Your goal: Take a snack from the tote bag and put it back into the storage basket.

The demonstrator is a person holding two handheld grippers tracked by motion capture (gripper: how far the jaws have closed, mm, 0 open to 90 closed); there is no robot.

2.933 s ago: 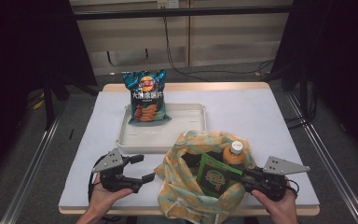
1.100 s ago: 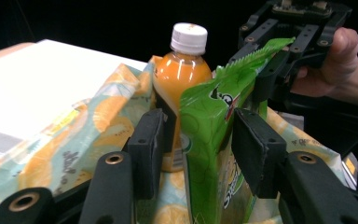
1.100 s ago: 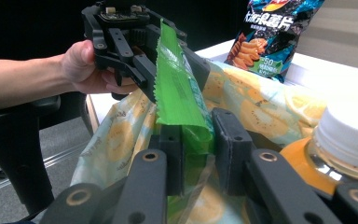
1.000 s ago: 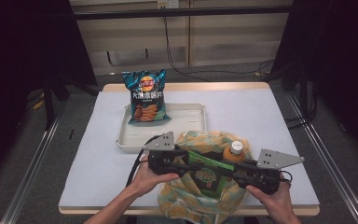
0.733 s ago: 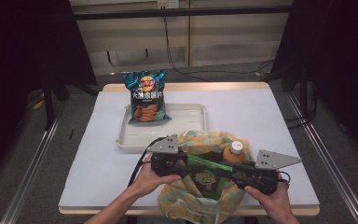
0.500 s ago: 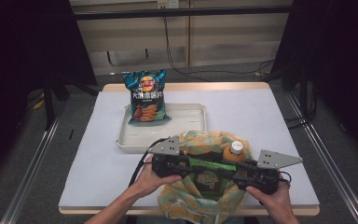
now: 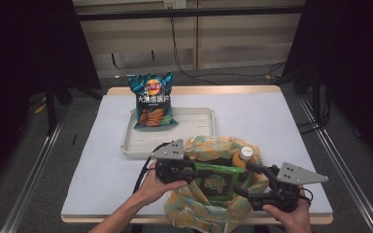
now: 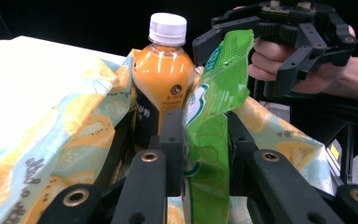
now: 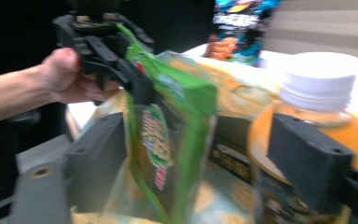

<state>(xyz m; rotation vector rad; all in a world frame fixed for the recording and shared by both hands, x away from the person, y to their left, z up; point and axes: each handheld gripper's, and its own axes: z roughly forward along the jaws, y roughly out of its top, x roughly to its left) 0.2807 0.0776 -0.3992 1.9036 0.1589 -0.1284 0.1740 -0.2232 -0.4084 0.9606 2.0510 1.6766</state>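
Lifting green snack pack (image 7: 216, 180) from patterned bag (image 7: 209, 213) at tabletop's near edge | left gripper (image 7: 190, 171) clamped on pack; right gripper (image 7: 253, 180) just spread, pack released | next: pack carried to tray (image 7: 194, 127).

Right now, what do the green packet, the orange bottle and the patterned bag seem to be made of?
Green packet: probably thin plastic film, glossy; it shines and creases where the left gripper pinches it.
Orange bottle: likely clear plastic, smooth, since the orange drink shows through; the white cap looks ribbed.
Patterned bag: seems soft cloth, matte; it slumps in loose folds.
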